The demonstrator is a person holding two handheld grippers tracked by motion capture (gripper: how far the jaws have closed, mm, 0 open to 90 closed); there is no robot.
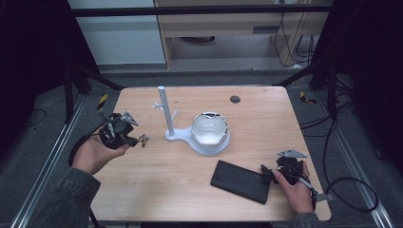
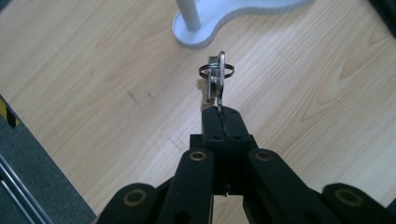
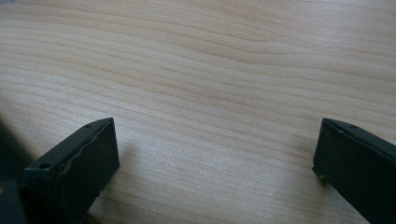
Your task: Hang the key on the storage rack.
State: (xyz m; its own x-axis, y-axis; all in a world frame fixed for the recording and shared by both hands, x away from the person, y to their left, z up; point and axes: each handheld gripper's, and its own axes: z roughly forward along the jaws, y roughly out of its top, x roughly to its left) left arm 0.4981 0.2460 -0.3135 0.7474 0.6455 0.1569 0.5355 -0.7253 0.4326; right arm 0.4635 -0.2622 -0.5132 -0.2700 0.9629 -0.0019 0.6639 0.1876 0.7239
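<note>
My left gripper (image 1: 135, 140) hangs above the table's left side, shut on a small bunch of keys (image 1: 143, 139). In the left gripper view its jaws (image 2: 219, 114) pinch a key blade, and the keys and wire ring (image 2: 216, 71) stick out past the tips. Just beyond them stands a white key stand (image 1: 164, 110) with a post and short pegs; its base (image 2: 205, 29) shows close ahead. My right gripper (image 1: 267, 174) rests at the front right, open, beside a flat black slab (image 1: 240, 181). Its jaws (image 3: 215, 144) stand wide apart over bare wood.
A white bowl-shaped dish (image 1: 209, 129) joins the stand's base at the table's middle. A dark round grommet (image 1: 235, 99) sits near the back edge. Metal rails run along both table sides, and cables lie on the floor at the right.
</note>
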